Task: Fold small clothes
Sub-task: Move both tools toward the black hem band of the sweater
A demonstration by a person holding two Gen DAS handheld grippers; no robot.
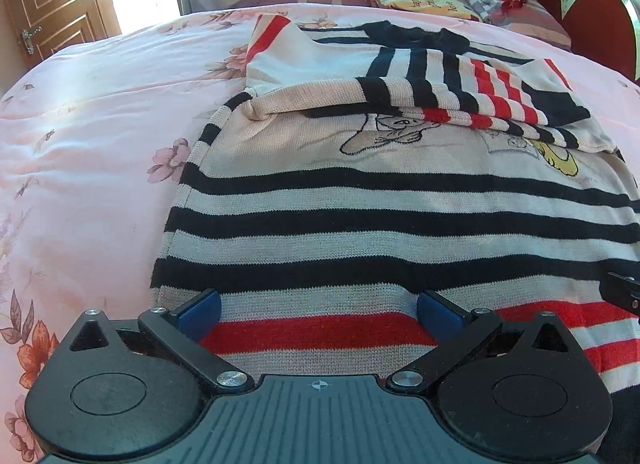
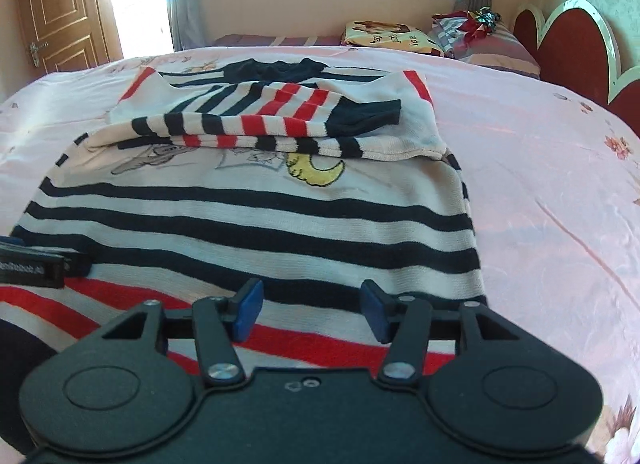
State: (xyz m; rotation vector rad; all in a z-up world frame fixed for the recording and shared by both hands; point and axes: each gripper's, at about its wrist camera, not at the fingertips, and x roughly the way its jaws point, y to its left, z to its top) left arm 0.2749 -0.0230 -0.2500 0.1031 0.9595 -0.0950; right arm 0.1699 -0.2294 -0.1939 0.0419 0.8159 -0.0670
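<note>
Nearest, at six o'clock in the left wrist view: left gripper point(image 1: 319, 310), jaws spread wide, blue pads point(image 1: 202, 312) poised over the red-striped hem of a striped knit sweater point(image 1: 360, 200), nothing pinched between them. Whether the pads touch the knit, impossible to tell. At three o'clock, just the black tip of the other tool.

At six o'clock in the right wrist view: right gripper point(image 2: 310, 312), jaws partly open, gripping nothing, above the same hem near its right corner.

Further out, toward twelve o'clock: sweater lying flat, front up, on a pink floral bedspread point(image 1: 100, 124); navy stripes across the body, a cartoon figure and a yellow crescent moon point(image 2: 316, 170) on the chest. Beyond that, both sleeves point(image 2: 256, 120) already folded across the chest, overlapping, navy collar farthest.

Farthest, at one o'clock: pillows point(image 2: 394, 36) and a red heart-shaped headboard point(image 2: 576, 48); at eleven o'clock, a wooden door point(image 2: 56, 8).

Likely step: bottom-to-top fold of the body. Next move probably calls for both sets of jaws closing on the hem corners together, then lifting and carrying the hem evenly toward the collar.
</note>
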